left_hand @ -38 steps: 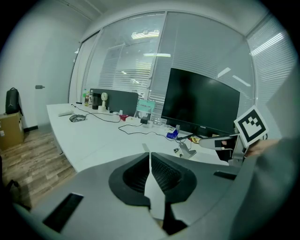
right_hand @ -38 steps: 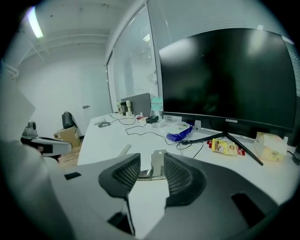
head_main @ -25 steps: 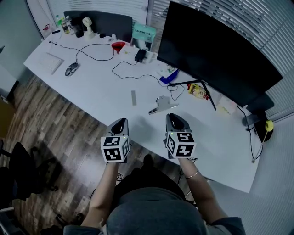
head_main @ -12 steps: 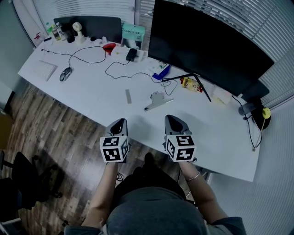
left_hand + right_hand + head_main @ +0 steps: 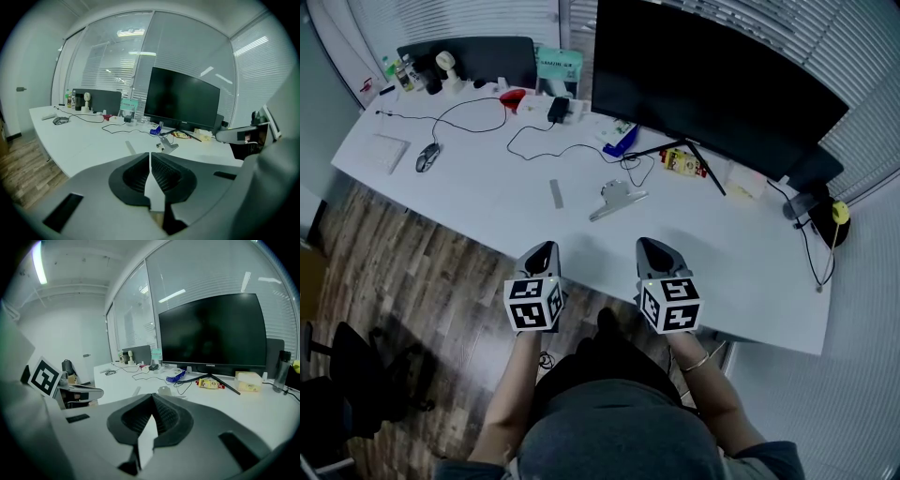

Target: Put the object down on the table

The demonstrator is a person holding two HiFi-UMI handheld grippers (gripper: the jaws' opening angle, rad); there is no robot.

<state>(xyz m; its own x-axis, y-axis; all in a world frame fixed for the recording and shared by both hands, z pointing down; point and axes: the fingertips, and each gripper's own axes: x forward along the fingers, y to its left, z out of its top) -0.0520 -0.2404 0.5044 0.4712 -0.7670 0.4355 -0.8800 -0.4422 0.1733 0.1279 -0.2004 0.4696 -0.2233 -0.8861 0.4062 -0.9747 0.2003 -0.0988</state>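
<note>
A silver metal clip (image 5: pixel 617 199) lies flat on the white table (image 5: pixel 487 202), in front of the monitor stand. It also shows in the left gripper view as the clip (image 5: pixel 168 144) and in the right gripper view as the clip (image 5: pixel 165 391), well beyond both sets of jaws. My left gripper (image 5: pixel 542 251) and right gripper (image 5: pixel 654 248) hover side by side over the table's near edge, a good way short of the clip. The left gripper (image 5: pixel 150 161) has its jaws together with nothing between them. The right gripper (image 5: pixel 152 404) is likewise shut and empty.
A large dark monitor (image 5: pixel 712 84) stands at the back on a thin-legged stand. A grey strip (image 5: pixel 555 193), a black cable (image 5: pixel 539 150), a blue object (image 5: pixel 620 142), a yellow packet (image 5: pixel 682 165) and a mouse (image 5: pixel 424 157) lie on the table. Wooden floor (image 5: pixel 403 272) lies to the left.
The head view has drifted, so the table's things sit higher and further left in it. Both grippers keep their places side by side at the near edge.
</note>
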